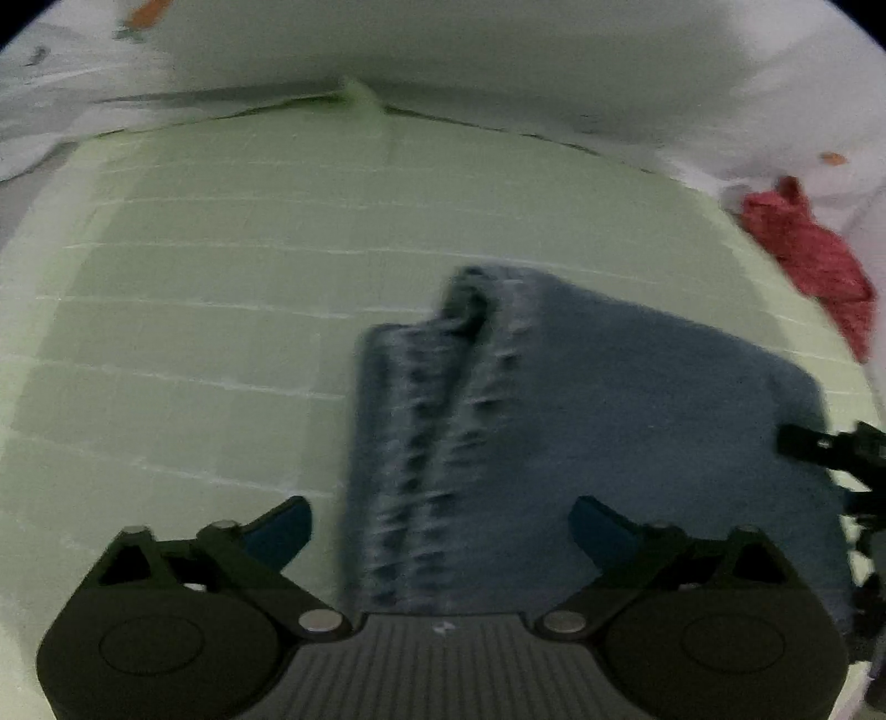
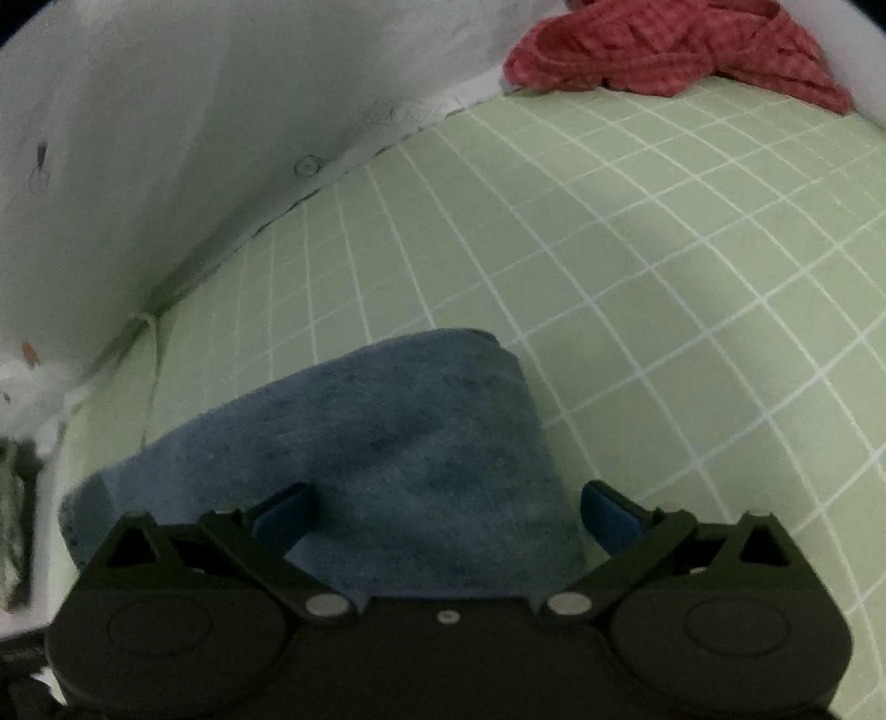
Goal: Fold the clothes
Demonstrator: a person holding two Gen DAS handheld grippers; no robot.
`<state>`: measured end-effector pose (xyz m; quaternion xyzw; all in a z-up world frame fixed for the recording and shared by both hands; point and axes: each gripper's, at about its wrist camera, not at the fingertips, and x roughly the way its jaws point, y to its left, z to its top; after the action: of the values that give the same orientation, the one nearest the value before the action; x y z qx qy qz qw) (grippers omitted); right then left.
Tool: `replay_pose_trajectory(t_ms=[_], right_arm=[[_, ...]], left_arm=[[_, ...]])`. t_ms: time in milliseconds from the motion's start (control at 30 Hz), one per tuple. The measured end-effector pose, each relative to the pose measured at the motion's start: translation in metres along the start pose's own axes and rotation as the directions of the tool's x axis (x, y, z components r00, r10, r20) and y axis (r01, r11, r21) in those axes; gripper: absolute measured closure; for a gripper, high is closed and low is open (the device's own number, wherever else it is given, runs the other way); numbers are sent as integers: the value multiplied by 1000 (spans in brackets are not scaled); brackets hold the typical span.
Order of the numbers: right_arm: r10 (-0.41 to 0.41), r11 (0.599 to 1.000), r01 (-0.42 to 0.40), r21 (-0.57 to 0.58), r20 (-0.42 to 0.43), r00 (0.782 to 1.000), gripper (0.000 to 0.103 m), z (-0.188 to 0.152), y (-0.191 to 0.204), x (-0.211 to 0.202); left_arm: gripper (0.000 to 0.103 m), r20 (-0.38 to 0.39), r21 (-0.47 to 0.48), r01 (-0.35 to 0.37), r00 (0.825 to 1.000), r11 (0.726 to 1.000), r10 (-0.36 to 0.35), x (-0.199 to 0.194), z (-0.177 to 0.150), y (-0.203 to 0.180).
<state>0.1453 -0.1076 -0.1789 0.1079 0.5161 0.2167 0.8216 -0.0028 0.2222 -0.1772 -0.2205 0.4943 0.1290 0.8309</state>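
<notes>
Lying folded into a compact stack on the pale green mat with a white grid (image 2: 637, 266), the blue-grey denim-like garment (image 2: 387, 443) looks close to finished: in the left wrist view its layered edges (image 1: 426, 443) run up the middle and the rest lies flat. The left gripper (image 1: 440, 531) hangs above it with jaws spread apart and nothing between the pads; the right gripper (image 2: 448, 518) is likewise parted over the cloth's near edge, gripping nothing. What seems left for this piece is at most a tidying press. A crumpled red checked garment (image 2: 675, 50) sits unfolded at the mat's far corner by the white wall (image 2: 138, 166), so I judge it is still to be folded.
</notes>
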Motion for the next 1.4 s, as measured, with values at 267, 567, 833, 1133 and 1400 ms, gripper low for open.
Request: replay_pose_trajectory(t_ms=[267,567,833,1133,1400], right_arm=[[208,968,-204,144,-12,978,59,8,-13,-6],[402,866,-419,272,119,908,76,-8,-25,-55],[412,893,-424,150,104,905,77,-10,-4,-74],[334,939,-336,70,29,942,71,-2,-7,-65],[252,968,-251,22,-52,966,55,1,-22,-43]], left_arm=[[77,-13,-56,19,1000,998,-20,-3,6,-4],[87,167,-128,135,980,983,-113,-82,-6,-9],[84,214,-59,-24,976,998,36,-113,-28,-38],[28,128,-138,-108,984,984,126,-92,-48,-7],[27,2,-116,-70,997,991,71,-38,-35,8]])
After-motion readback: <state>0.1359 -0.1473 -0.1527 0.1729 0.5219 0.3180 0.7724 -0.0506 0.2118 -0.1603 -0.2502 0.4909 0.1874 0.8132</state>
